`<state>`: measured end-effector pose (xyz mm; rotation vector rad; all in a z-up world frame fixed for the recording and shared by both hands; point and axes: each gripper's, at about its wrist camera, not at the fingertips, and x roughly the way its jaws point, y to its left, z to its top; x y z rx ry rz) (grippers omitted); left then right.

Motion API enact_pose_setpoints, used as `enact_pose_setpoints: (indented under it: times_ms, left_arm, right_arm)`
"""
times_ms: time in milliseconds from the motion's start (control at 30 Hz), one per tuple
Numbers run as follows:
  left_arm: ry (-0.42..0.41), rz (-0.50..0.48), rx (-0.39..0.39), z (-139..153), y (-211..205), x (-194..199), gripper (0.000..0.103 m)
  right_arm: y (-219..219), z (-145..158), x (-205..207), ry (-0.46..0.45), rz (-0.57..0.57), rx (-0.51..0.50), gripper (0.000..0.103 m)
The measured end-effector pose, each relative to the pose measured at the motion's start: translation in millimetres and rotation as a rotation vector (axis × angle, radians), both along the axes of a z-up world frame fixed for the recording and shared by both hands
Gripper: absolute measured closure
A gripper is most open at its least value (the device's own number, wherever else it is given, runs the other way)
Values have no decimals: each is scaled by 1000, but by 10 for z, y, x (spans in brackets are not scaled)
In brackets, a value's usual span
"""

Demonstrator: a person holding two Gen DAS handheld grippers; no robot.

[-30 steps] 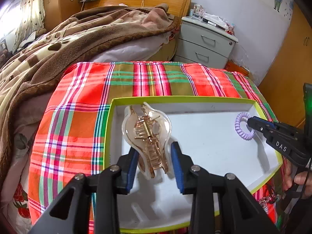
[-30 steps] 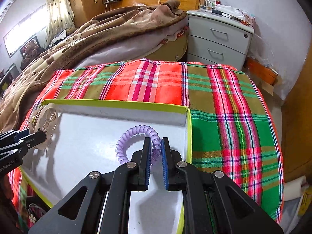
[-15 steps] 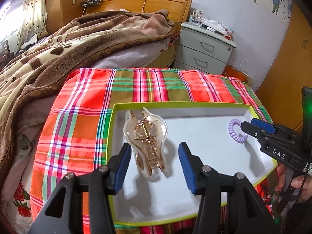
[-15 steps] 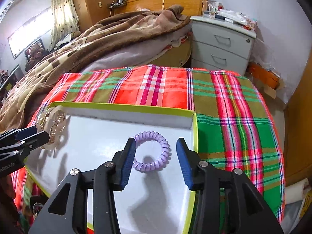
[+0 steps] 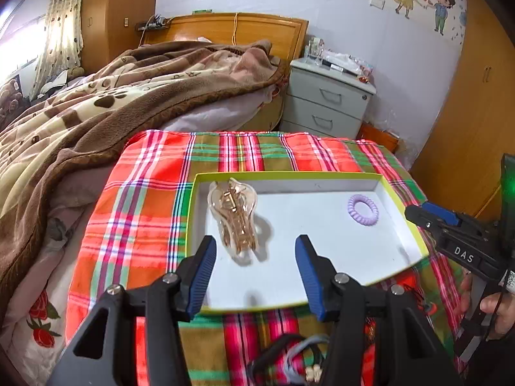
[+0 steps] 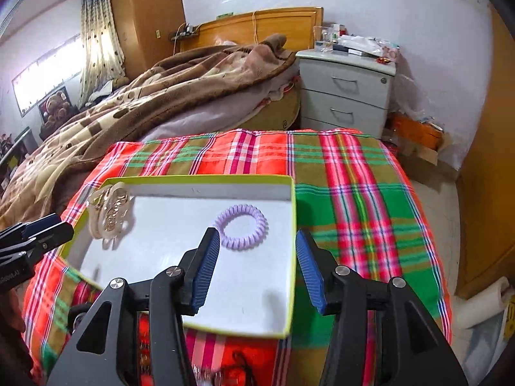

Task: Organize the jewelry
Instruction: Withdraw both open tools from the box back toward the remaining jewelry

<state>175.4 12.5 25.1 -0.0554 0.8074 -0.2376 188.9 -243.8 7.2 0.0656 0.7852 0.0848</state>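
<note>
A white tray with a lime-green rim (image 5: 289, 175) (image 6: 199, 178) lies on a plaid cloth. In it, a clear gold hair claw clip (image 5: 235, 215) (image 6: 109, 212) lies at the left and a purple spiral hair tie (image 5: 363, 209) (image 6: 241, 226) at the right. My left gripper (image 5: 254, 270) is open and empty, above the tray's near part, just short of the clip. My right gripper (image 6: 257, 267) is open and empty, above the tray's right near part, just short of the hair tie. The right gripper also shows in the left wrist view (image 5: 431, 218).
The plaid cloth (image 5: 148, 199) covers a small table beside a bed with a brown blanket (image 5: 96, 103). A grey nightstand (image 5: 325, 103) stands behind. Loose jewelry and cords (image 5: 296, 357) lie on the cloth in front of the tray. A wooden wardrobe (image 5: 476, 103) is at the right.
Both grippers opened and drew back and up. The left one let go of the hair claw clip, the right one let go of the purple hair tie; both items now lie in the tray.
</note>
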Motion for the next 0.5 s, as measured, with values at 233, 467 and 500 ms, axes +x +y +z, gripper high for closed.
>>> enact_pose_setpoints:
  times_ms: [233,467,500]
  left_arm:
    - [-13,-10,-121,52,231,-304,40]
    - [22,-21,-155,-56,379,-574,40]
    - [23,-27,-152,-77,391,-622,40]
  right_arm:
    - [-142,55,-441,-26,-15,3,53]
    - [-284,24,-818,-27,-23,19,53]
    - [-296,11,-859,-25,-24,21,53]
